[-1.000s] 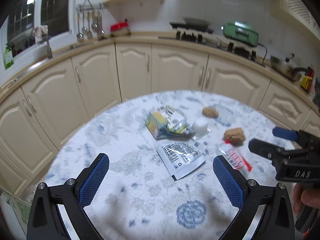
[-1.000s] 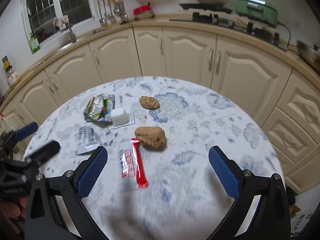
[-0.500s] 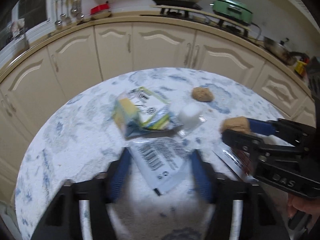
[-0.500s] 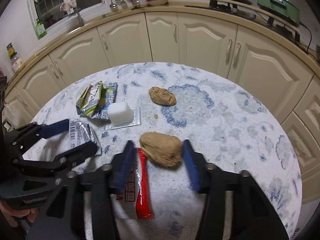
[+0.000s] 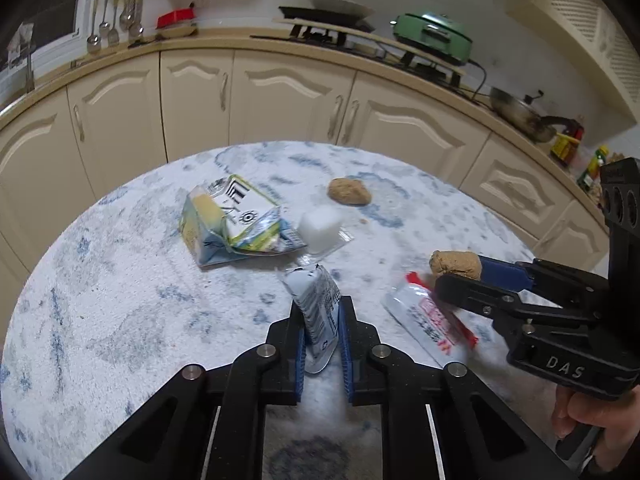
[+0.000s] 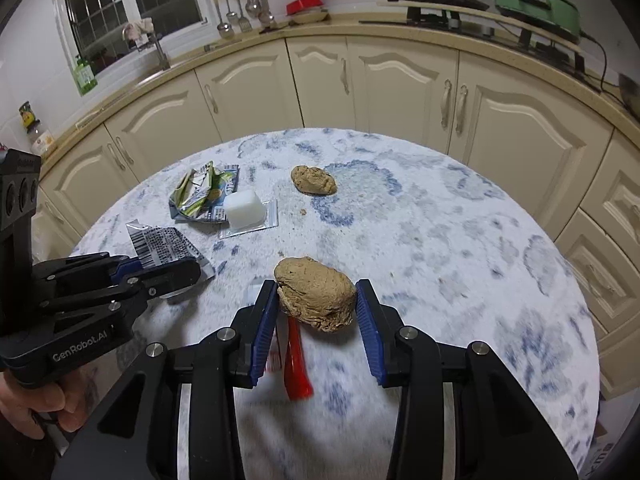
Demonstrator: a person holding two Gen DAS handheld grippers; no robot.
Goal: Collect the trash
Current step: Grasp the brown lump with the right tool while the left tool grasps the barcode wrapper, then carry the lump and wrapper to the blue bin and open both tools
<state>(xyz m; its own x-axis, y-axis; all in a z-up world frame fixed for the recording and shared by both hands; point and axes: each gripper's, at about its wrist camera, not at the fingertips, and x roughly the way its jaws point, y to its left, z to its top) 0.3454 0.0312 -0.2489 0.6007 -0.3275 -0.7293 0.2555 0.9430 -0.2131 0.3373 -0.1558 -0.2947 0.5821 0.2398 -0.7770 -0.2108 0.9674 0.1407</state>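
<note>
My left gripper is shut on a silver barcode wrapper, which stands folded upright between the pads; it also shows in the right wrist view. My right gripper has its jaws around a brown crumpled paper wad, pads touching its sides. A red-and-white wrapper lies under the right gripper. A crushed carton, a white cube on clear plastic and a second brown wad lie farther back on the round table.
Cream kitchen cabinets curve behind the table. The counter carries a green appliance, a stove and a pan. Utensils hang at the back left.
Both grippers moved forward and down and closed from wide open. The left closed on the silver wrapper and crumpled it upright. The right closed around the brown wad.
</note>
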